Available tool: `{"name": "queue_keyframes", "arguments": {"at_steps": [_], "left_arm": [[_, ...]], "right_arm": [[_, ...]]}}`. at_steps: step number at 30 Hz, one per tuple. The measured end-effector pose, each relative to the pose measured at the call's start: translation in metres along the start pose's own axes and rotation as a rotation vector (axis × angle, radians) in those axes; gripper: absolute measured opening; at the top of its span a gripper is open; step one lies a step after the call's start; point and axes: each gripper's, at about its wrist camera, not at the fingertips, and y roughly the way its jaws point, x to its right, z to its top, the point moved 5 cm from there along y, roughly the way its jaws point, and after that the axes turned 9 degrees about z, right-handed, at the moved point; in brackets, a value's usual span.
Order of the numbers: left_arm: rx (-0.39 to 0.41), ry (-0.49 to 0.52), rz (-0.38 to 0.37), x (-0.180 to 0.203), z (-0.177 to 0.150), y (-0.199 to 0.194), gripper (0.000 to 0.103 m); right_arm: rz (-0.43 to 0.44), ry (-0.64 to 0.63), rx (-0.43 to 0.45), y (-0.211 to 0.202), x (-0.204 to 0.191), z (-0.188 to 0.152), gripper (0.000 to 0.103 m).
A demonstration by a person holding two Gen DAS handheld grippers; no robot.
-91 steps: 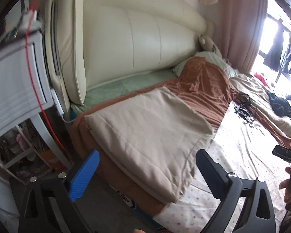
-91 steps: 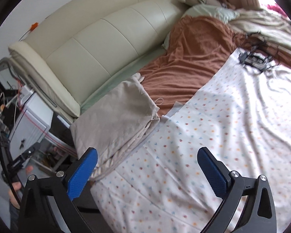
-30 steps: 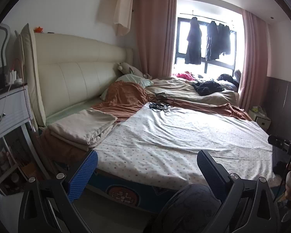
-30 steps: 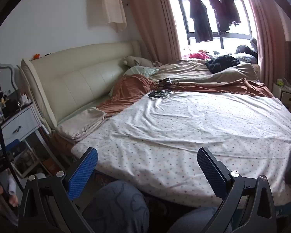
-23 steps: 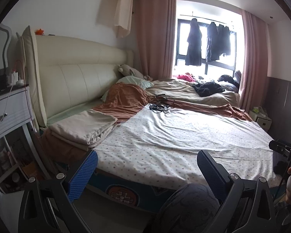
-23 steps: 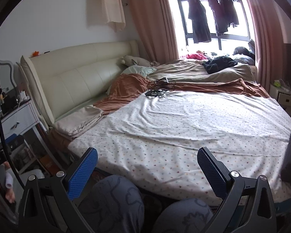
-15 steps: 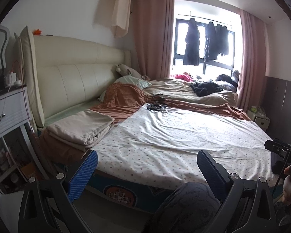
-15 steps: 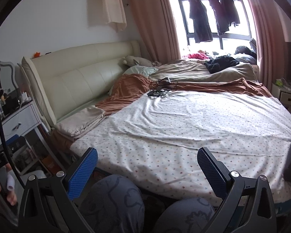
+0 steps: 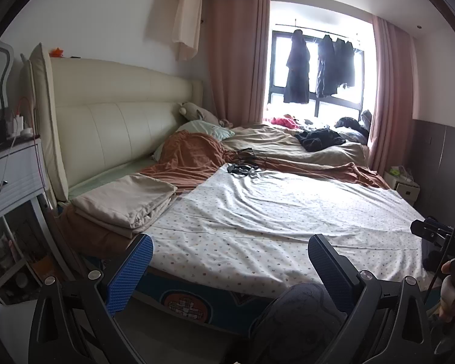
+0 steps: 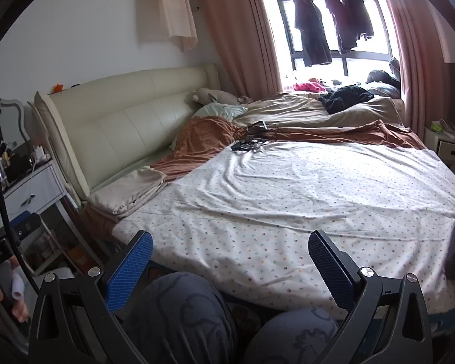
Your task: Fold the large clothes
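Observation:
A folded beige garment (image 9: 126, 200) lies at the near left corner of the bed, by the cream headboard; it also shows in the right wrist view (image 10: 130, 192). A white dotted sheet (image 9: 276, 215) covers the bed, also in the right wrist view (image 10: 303, 194). My left gripper (image 9: 230, 261) is open and empty, held back from the bed's near edge. My right gripper (image 10: 230, 261) is open and empty above the person's knees (image 10: 191, 312).
A brown blanket (image 9: 191, 159) and black cables (image 9: 242, 166) lie further up the bed. Dark clothes (image 9: 318, 139) lie near the window. A white nightstand (image 9: 12, 182) stands left of the bed. A small cabinet (image 10: 449, 148) stands at the right.
Three seconds ago both grippers were close over the folded beige garment; they have pulled far back from the bed. In the last second the views shift only slightly.

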Motion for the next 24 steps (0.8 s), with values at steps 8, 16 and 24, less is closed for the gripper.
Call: {"name": "queue_keyframes", "arguments": {"at_steps": [8,16,24], "left_arm": [[-0.003,-0.006,-0.002,-0.0006,-0.0012,0.0012,0.102],[0.014,-0.003,-0.006,0.0032,-0.0003,-0.0024,0.102],[0.022,-0.005,-0.015,0.0061,0.0001,-0.0057,0.102]], "right_arm": [[0.01,0.01,-0.001,0.0019,0.0031,0.0019,0.103],[0.015,0.019,-0.004,0.0035,0.0022,-0.001,0.103],[0.01,0.019,-0.004,0.0029,0.0019,-0.0022,0.103]]}}
